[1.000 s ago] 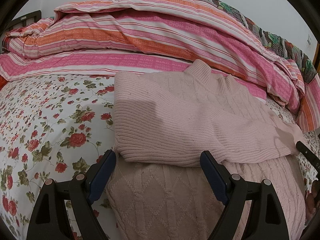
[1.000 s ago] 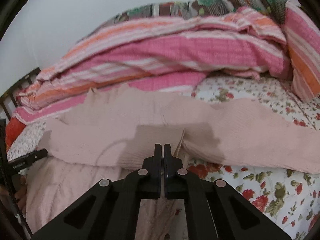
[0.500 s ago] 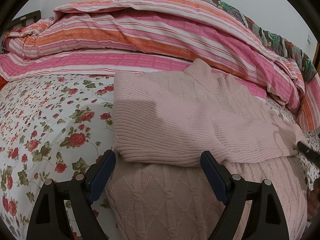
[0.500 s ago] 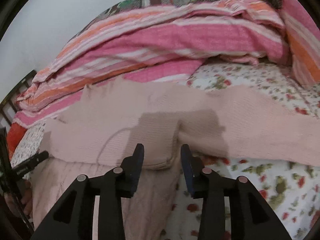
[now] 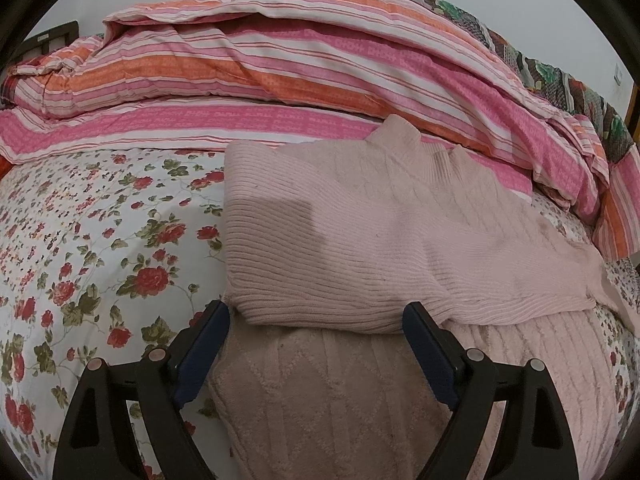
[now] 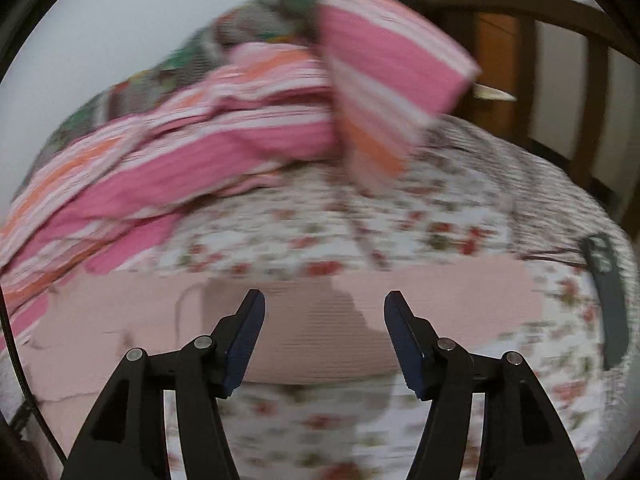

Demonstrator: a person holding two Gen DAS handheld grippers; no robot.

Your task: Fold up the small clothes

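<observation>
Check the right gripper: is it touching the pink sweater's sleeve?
Apart. In the right wrist view the right gripper has just been opening; its fingers stand wide with nothing pressed between them, the sleeve lying flat on the bedsheet beyond.

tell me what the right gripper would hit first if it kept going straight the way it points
Probably the outstretched pink sweater sleeve, which lies directly ahead between the right gripper's open jaws; blur makes depth uncertain.

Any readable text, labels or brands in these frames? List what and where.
None legible.
Striped quilt: its pink bands carry a small repeating woven motif that may be lettering, too small to read.
Pink sweater: no label or tag shows.
Floral sheet: print only, no text.
Right wrist view: motion-blurred, nothing readable.
</observation>
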